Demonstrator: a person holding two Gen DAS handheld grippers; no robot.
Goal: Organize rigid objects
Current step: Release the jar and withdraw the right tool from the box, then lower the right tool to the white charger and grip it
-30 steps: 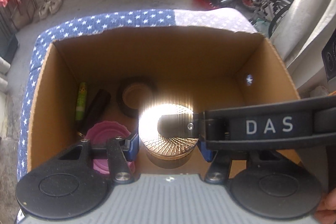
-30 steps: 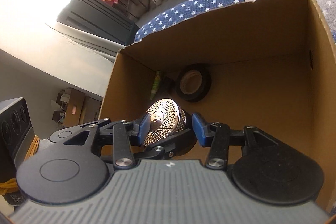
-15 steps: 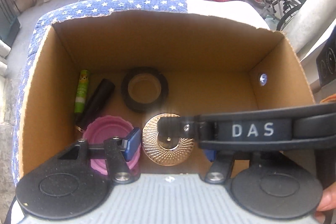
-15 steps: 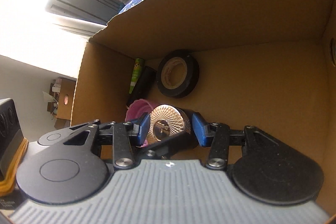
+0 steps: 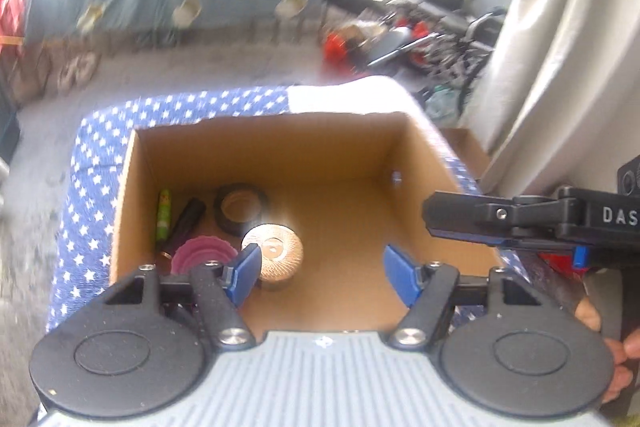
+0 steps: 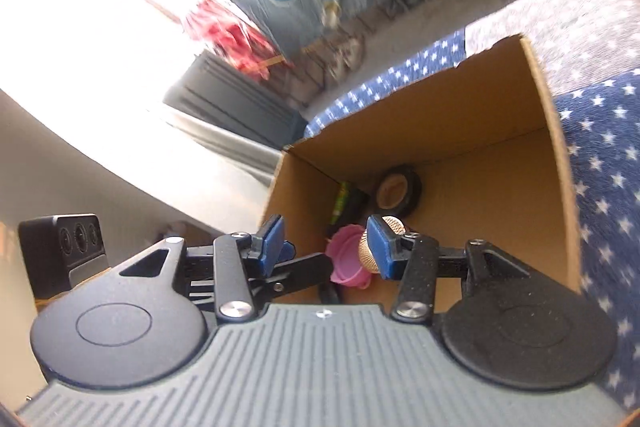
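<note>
Box (image 5: 420,163): tape (image 5: 239,205), tubes, pink lid (image 5: 198,253), gold tin (image 5: 274,253) lay inside | left hand-held gripper (image 5: 320,267) opening, empty | right hand-held gripper (image 6: 326,245) part-open, apparently empty | remaining items unseen.

left hand-held gripper (image 5: 322,269) jaws opening, empty; right hand-held gripper (image 6: 326,245) empty.

Background wheelchair (image 5: 460,11) and shoes (image 5: 76,67) blurred

The right tool (image 6: 326,247) stands empty at lower centre, above a cardboard box (image 6: 554,155) holding a tape roll (image 6: 398,191), pink lid (image 6: 346,259) and gold disc (image 6: 366,251).
</note>
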